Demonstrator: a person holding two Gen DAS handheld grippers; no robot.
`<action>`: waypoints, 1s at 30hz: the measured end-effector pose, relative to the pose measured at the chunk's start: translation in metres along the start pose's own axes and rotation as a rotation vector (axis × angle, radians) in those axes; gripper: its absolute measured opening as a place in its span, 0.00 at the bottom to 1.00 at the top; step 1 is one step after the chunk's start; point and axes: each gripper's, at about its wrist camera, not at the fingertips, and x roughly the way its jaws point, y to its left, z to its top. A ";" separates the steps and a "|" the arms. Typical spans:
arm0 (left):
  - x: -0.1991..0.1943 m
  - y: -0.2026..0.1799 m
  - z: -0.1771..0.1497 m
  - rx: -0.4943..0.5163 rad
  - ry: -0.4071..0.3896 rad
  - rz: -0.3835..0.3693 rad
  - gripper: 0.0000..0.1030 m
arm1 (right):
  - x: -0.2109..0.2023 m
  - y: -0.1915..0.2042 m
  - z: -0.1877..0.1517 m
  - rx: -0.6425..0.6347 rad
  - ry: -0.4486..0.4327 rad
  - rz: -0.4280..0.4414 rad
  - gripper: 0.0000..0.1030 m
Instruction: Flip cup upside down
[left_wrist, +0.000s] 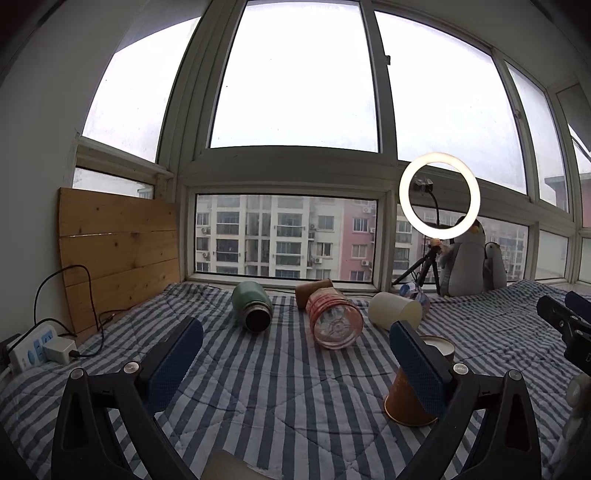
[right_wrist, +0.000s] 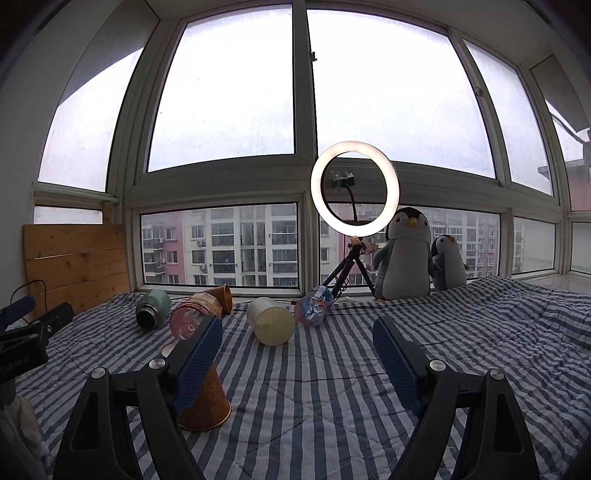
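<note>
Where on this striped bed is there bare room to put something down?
The striped quilt lies bare right of the cream cup, in front of the penguins. A smaller bare patch lies before the green flask. The back row by the window is crowded, as is the spot around the orange cup.

ring light (right_wrist: 355, 187) | penguin plush (right_wrist: 405, 254) | green flask (left_wrist: 252, 305) | power strip (left_wrist: 34, 349) | striped quilt (right_wrist: 332, 387)

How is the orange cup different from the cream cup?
The orange cup stands with its wide rim down on the striped blanket, while the cream cup lies on its side. The orange cup is shiny orange-brown and flares wider at its rim; the cream cup is plain and pale with straighter sides. The orange cup sits nearer the cameras, and the cream cup lies farther back, toward the window. Both rest on the blanket, held by neither gripper.
</note>
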 end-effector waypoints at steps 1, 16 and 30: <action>0.000 0.000 0.000 0.001 -0.001 -0.001 0.99 | -0.001 0.000 0.000 -0.002 -0.005 -0.002 0.78; -0.003 -0.003 -0.002 0.017 -0.013 0.008 1.00 | -0.002 -0.003 0.000 0.005 -0.013 0.001 0.79; -0.003 -0.005 -0.003 0.023 -0.013 0.008 1.00 | -0.001 -0.003 0.000 0.005 -0.011 0.002 0.82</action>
